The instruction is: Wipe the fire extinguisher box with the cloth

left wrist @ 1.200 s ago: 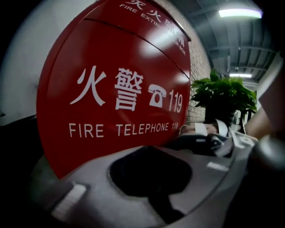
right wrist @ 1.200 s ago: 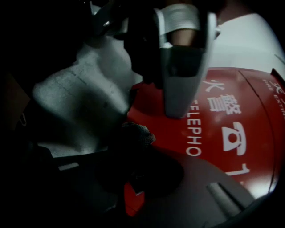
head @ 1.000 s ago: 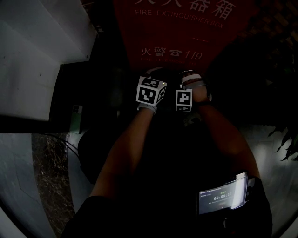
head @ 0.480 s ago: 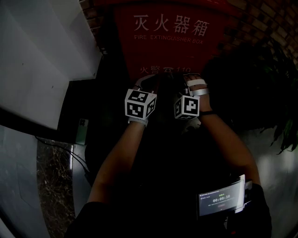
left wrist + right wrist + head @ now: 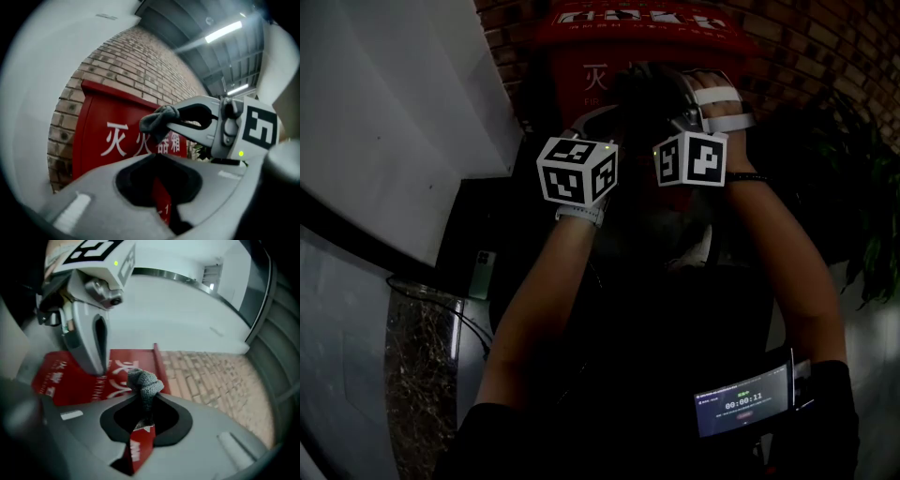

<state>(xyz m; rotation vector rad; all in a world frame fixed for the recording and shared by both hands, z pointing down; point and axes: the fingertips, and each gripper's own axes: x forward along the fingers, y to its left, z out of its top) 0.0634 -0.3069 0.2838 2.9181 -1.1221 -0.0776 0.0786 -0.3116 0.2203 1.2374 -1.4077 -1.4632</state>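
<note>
The fire extinguisher box (image 5: 581, 66) is right in front of you, red with white lettering, backed up against the brick wall (image 5: 140, 61). Nothing seems to be touching it yet. The cloth (image 5: 144, 383) is a bunched grey wad, pinched in your right gripper (image 5: 144, 401) up near the box's top. Your left gripper (image 5: 157, 161) sits just beside it, jaws together on nothing. I'd say you're at the approach. The next move is getting that wad pressed against the door face, then sweeping it across.
</note>
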